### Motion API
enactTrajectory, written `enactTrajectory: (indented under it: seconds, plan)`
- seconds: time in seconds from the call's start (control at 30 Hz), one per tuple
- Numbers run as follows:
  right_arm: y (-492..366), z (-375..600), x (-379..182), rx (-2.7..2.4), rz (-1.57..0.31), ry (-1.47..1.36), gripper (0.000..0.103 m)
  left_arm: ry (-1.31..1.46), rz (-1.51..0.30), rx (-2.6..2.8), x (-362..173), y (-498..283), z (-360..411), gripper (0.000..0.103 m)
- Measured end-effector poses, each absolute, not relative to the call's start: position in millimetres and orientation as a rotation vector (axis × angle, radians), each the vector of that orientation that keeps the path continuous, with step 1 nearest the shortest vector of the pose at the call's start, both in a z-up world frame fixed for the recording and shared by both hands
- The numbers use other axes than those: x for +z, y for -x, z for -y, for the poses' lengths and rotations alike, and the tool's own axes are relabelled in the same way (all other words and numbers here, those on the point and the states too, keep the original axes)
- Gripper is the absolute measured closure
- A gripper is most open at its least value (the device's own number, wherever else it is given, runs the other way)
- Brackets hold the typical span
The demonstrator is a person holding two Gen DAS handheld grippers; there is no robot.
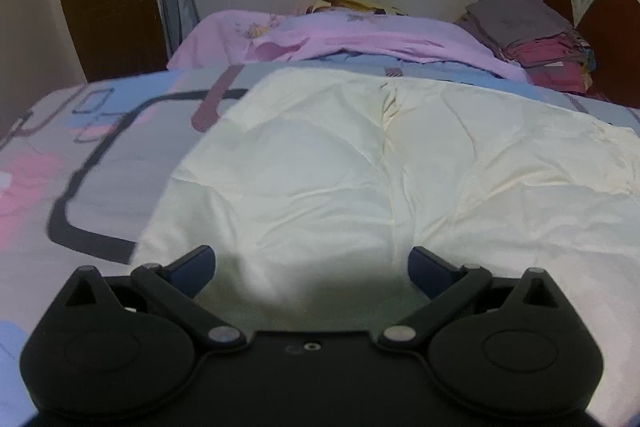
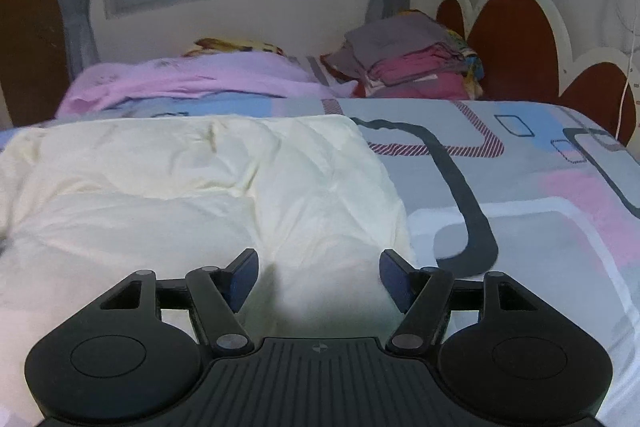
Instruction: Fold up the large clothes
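Your left gripper (image 1: 311, 259): jaws released, empty. Your right gripper (image 2: 319, 263): jaws released, empty. Cream garment (image 1: 360, 163) lies spread, wrinkled, on patterned bed (image 2: 520, 187), below both.

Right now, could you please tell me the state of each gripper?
Left gripper: open, holding nothing, above the cream garment.
Right gripper: open, holding nothing, above the same garment.

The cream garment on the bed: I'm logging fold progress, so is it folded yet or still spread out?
Spread out. The cream garment lies flat and wrinkled across the patterned bedsheet, no layer visibly doubled over; both grippers hover open above it.
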State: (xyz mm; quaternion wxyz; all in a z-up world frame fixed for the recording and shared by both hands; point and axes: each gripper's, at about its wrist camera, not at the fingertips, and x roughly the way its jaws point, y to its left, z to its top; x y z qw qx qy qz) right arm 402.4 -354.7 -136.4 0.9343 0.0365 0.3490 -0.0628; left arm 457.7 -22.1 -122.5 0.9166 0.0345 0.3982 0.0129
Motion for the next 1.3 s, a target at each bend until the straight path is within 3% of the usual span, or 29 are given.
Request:
enactTrajectory:
  seconds: [0.13,0.63,1.13,1.2,1.3]
  plan:
    - [-375,352,-129,-0.124,-0.709,-0.083,0.021,-0.075,-0.815,0.003,-111,-437,17,0.000]
    - [-291,383,-132,-0.165,-0.820,-0.299,0.020,0.142,-0.918,0.046,-113,-369,-56,0.000]
    - [-321,389,-168,-0.113,-0.837,-0.574,0.020,0.453,-0.936,0.031,-156,-397,-77,0.002]
    - [-327,390,-172,-0.116,-0.824,-0.593,0.020,0.457,-0.921,0.030,-157,-401,-77,0.005]
    - [-333,393,-174,-0.133,-0.791,-0.634,0.023,0.466,-0.894,0.043,-157,-405,-80,0.022]
